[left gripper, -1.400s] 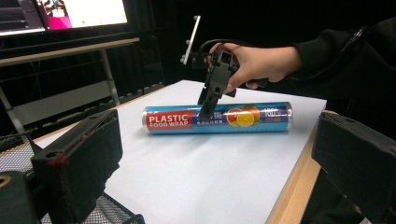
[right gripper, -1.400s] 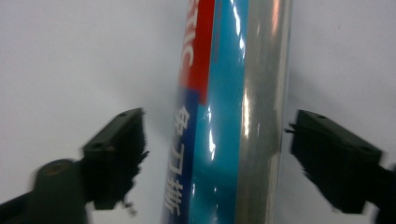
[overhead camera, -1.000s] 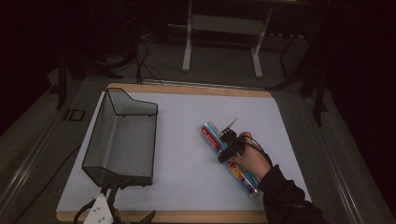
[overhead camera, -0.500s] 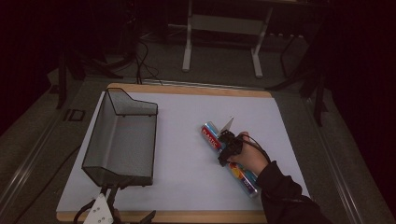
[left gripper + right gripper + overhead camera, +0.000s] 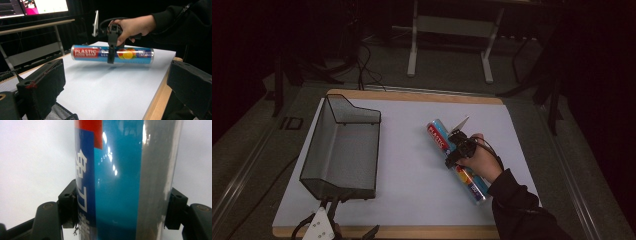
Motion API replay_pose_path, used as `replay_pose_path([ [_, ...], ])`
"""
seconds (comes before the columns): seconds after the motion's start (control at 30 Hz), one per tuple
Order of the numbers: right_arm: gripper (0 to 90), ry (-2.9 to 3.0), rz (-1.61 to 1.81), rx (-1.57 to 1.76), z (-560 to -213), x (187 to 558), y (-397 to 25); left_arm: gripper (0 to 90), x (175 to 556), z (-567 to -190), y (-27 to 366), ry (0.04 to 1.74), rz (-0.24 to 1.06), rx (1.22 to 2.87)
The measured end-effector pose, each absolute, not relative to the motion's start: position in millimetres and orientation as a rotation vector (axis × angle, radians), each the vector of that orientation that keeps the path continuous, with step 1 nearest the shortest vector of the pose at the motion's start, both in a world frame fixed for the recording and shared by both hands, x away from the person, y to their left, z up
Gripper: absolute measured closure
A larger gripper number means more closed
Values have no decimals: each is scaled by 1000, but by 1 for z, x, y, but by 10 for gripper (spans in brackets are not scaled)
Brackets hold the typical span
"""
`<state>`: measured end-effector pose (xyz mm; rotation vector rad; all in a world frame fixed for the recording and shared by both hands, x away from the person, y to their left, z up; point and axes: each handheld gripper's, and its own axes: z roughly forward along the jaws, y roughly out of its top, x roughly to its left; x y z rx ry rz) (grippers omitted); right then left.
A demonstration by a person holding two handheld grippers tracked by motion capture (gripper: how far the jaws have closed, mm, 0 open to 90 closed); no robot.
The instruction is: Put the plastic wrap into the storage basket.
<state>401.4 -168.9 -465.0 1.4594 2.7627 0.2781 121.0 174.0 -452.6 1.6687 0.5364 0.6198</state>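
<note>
A tube of plastic food wrap, blue with a red label, is held by my right gripper, which is shut around its middle. In the left gripper view the tube hangs level a little above the white table top, with a shadow under it and the right gripper clamped across it. Up close, the tube is squeezed between the two jaws of the right gripper. My left gripper rests at the table's front left edge. Its jaws stand wide apart, and nothing is in the left gripper.
A black wire-mesh basket lies on the left half of the white table top. A wooden rim borders the table. Metal stand legs are behind it, and a lit monitor is beyond.
The right gripper and the tube have shifted slightly up and away in the high view, and the grey plate on the gripper has tilted. The left gripper has stayed put.
</note>
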Motion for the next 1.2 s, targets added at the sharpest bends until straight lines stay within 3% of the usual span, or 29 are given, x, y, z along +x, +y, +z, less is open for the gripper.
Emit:
replay_pose_path([
  [0.4,314,2699,505,1427,-420,402,-151,28,121,-453,174,539,622,1667],
  [1.2,314,2631,915,1339,-354,407,-74,28,119,-452,175,535,625,1655],
])
